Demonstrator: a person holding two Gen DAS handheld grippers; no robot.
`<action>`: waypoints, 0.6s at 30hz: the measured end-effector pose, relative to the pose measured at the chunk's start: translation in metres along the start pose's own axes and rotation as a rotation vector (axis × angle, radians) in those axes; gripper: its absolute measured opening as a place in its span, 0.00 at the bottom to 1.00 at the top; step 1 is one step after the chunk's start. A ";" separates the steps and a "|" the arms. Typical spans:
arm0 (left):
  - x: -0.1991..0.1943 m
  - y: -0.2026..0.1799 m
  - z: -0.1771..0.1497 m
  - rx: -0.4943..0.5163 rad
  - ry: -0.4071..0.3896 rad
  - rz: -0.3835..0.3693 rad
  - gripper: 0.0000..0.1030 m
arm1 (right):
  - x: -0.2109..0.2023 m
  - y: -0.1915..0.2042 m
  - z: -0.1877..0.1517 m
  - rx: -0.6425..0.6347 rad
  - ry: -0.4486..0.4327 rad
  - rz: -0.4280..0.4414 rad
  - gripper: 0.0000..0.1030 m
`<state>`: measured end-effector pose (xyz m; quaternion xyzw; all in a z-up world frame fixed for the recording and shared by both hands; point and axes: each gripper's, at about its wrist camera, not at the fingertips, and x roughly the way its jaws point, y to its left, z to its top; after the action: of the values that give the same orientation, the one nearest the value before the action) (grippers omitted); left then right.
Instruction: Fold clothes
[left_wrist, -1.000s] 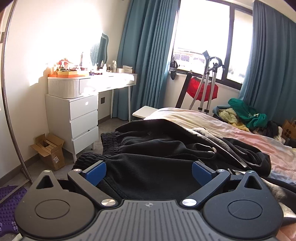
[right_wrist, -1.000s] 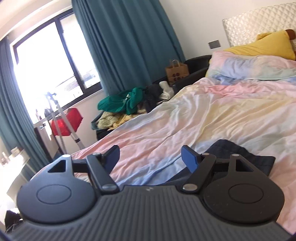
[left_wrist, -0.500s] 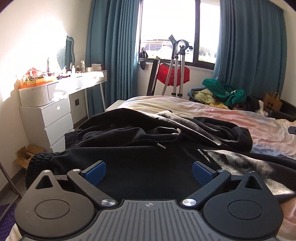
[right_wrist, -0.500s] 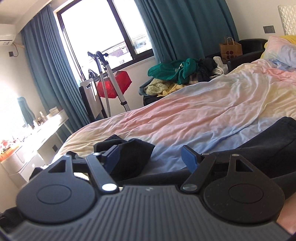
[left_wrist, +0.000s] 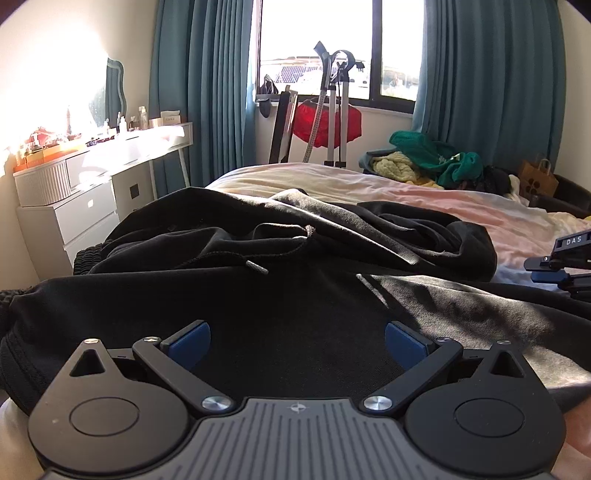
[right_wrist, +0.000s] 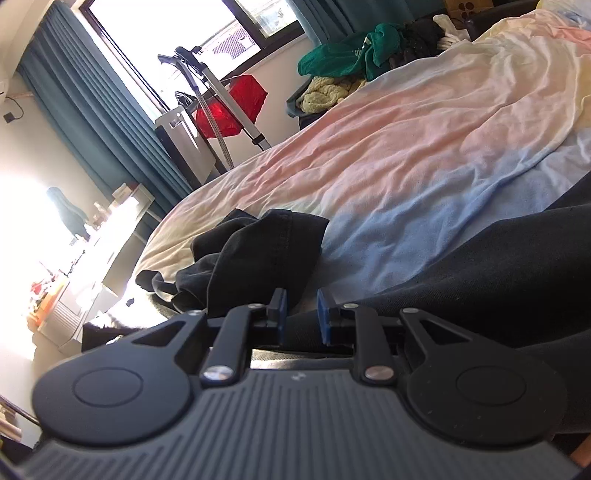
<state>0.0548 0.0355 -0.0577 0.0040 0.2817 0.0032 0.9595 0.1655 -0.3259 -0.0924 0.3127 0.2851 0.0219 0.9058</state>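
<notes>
On the bed (left_wrist: 443, 192), lying spread near the foot end: black clothes (left_wrist: 295, 295), filling the lower half of the left view. Counting two grippers, one drawstring (left_wrist: 236, 256) with a metal tip, and two ribbed edges at the left, one at (left_wrist: 86, 254). Not managing to tell whether one garment or two: a smooth flat panel in front, a rumpled heap just behind it, touching. Looking matte and soft, with sun streaking the right part of the panel. Running with the long axis left to right across the left view, ribbed end at the left, the far end reaching toward the right gripper (right_wrist: 300, 314) at the frame's edge.

Hovering low over the flat panel: the left gripper (left_wrist: 297, 341), jaws spread wide, nothing between them. Sitting tilted over dark cloth: the right gripper, jaws drawn to a narrow gap; not possible to tell whether pinching any fabric. Lying just ahead of it, a crumpled black end on the pastel sheet.
</notes>
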 end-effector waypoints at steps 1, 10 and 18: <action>0.004 0.000 -0.002 0.005 0.012 0.010 0.99 | 0.009 -0.005 0.004 0.036 -0.003 0.015 0.22; 0.037 0.003 -0.014 0.045 0.095 0.047 0.99 | 0.083 -0.047 0.034 0.336 -0.021 0.129 0.52; 0.057 0.006 -0.021 0.067 0.118 0.050 0.99 | 0.117 -0.055 0.038 0.380 0.002 0.216 0.62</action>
<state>0.0911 0.0417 -0.1058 0.0429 0.3374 0.0181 0.9402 0.2760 -0.3661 -0.1585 0.5064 0.2498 0.0649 0.8228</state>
